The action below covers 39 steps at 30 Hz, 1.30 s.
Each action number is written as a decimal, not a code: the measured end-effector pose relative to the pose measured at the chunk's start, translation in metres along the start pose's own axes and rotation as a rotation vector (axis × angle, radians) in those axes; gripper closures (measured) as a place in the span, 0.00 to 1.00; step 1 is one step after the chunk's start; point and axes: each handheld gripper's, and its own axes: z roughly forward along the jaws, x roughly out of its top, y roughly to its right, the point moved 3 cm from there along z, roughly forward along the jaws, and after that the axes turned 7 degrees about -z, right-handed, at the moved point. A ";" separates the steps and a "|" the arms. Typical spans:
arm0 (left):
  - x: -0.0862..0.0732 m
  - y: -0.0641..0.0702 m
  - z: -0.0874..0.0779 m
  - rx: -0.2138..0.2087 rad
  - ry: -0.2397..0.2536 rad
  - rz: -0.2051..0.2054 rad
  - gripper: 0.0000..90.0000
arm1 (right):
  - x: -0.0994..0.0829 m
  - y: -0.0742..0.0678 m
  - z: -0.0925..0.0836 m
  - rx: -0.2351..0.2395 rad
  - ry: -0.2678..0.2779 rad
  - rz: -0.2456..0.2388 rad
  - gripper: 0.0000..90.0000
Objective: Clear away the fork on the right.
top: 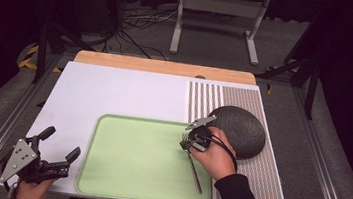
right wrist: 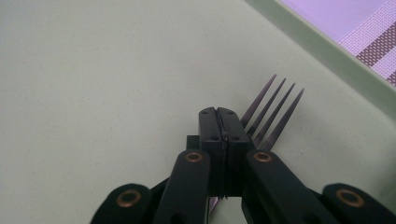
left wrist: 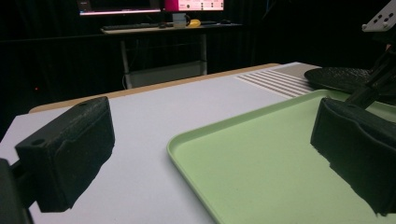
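A dark metal fork (top: 196, 172) lies on the pale green tray (top: 133, 155) near its right side, tines pointing away from the person. My right gripper (top: 191, 144) is down over the fork's head with its jaws pressed together. In the right gripper view the gripper (right wrist: 218, 114) is shut, and the fork's tines (right wrist: 271, 112) stick out past and beneath it, flat on the tray (right wrist: 93, 70). My left gripper (top: 63, 143) is held at the table's front left corner, open and holding nothing. In its own view, that gripper (left wrist: 210, 154) straddles the tray's left rim (left wrist: 187, 154).
A dark grey textured dome-shaped object (top: 239, 129) rests on a striped placemat (top: 204, 100) right of the tray, close behind my right hand. The tray sits on a white mat (top: 115, 92). A wooden table edge (top: 163, 67) runs along the back, with stands and cables beyond it.
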 end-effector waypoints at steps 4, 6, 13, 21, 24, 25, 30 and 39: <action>0.000 0.000 0.000 0.000 0.000 0.000 0.00 | -0.001 -0.001 0.002 0.007 -0.013 -0.001 1.00; 0.000 0.000 0.000 0.000 -0.001 0.000 0.00 | -0.002 -0.001 0.004 0.008 -0.021 -0.004 1.00; 0.000 0.000 0.000 -0.002 -0.003 0.000 0.00 | -0.004 -0.002 0.009 0.007 -0.044 -0.005 1.00; 0.000 0.000 0.000 -0.001 -0.003 -0.001 0.00 | -0.001 -0.003 0.011 -0.002 -0.056 -0.023 1.00; 0.000 0.000 0.000 -0.001 -0.001 -0.001 0.00 | -0.001 -0.002 0.011 -0.011 -0.061 -0.020 1.00; 0.000 0.000 0.000 -0.002 -0.003 -0.001 0.00 | -0.002 -0.001 0.011 -0.013 -0.061 -0.020 1.00; 0.000 0.000 0.000 -0.001 -0.006 0.002 0.00 | -0.004 0.003 0.009 -0.033 -0.066 -0.013 1.00; 0.000 0.000 0.000 -0.001 -0.005 0.002 0.00 | -0.010 0.012 0.004 -0.053 -0.067 0.006 1.00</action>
